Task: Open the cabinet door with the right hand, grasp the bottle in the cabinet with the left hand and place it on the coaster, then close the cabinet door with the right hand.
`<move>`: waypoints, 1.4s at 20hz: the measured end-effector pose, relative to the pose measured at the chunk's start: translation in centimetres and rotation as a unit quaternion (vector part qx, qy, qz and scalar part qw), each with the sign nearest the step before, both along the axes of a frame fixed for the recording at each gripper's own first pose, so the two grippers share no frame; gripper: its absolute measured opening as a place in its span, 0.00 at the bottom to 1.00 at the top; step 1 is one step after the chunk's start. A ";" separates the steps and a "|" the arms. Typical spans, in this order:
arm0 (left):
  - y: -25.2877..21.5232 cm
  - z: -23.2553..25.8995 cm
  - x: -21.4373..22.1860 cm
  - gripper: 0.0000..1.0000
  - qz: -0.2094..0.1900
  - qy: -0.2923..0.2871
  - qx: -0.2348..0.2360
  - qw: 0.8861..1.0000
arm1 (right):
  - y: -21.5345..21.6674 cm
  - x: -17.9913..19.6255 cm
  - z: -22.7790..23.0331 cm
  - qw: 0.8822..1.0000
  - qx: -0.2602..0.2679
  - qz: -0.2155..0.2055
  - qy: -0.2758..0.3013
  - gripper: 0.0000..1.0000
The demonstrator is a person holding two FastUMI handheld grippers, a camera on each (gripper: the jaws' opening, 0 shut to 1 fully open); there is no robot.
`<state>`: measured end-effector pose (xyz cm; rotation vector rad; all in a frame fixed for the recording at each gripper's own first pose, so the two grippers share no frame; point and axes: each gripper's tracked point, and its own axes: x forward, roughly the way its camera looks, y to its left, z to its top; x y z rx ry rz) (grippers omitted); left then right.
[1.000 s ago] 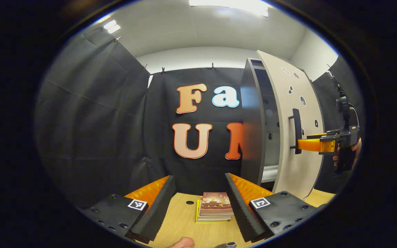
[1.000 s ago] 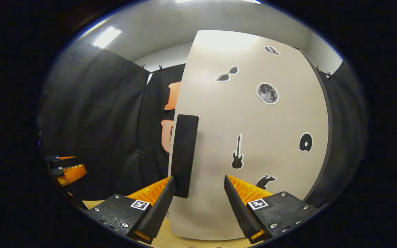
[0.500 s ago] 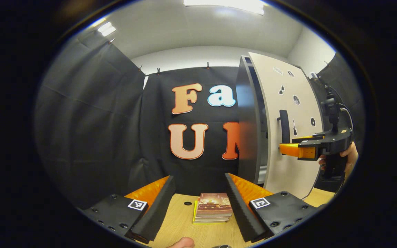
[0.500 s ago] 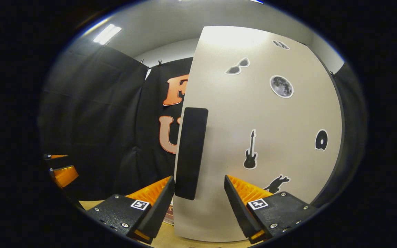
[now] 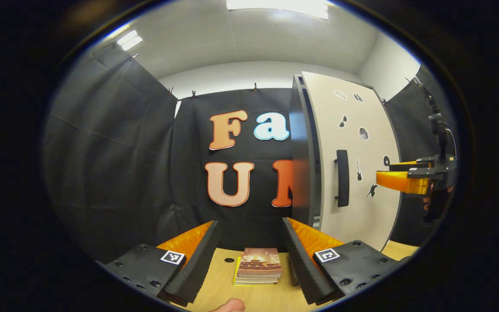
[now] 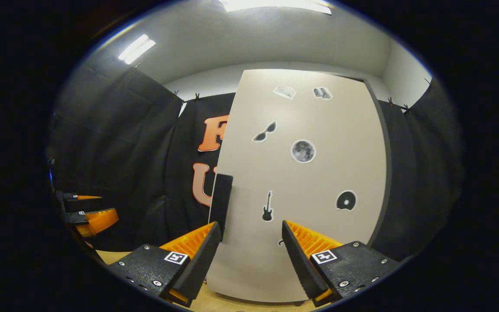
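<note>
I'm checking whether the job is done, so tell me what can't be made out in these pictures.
- Cabinet inside: in both gripper views the cabinet door covers it.
- Bottle and coaster: cannot be placed in either view.
- Door stickers: too small in the left gripper view.
- Book stack: partly behind the left gripper fingers.

Left tool (image 5: pixel 247 260): black mounting blocks, each bearing a square black-and-white marker and round screws; the fingers (image 5: pixel 197 260) have ribbed inner faces. Right tool (image 6: pixel 247 255): same build, with a cable along its upright handle.
</note>
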<state>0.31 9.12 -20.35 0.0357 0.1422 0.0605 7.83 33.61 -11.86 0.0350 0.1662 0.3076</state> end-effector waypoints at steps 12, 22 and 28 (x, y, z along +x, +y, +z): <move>-9.5 6.9 0.8 0.94 -0.020 -0.042 0.021 0.999 | -18.7 -8.7 5.4 0.996 -0.011 -0.081 -0.023 0.88; -16.6 8.3 2.8 0.94 -0.049 -0.055 0.038 0.997 | -25.0 -11.8 6.2 0.994 -0.010 -0.107 -0.023 0.94; -18.2 9.6 3.0 0.94 -0.057 -0.074 0.050 0.994 | -24.2 -11.4 5.4 0.994 -0.017 -0.098 -0.035 0.97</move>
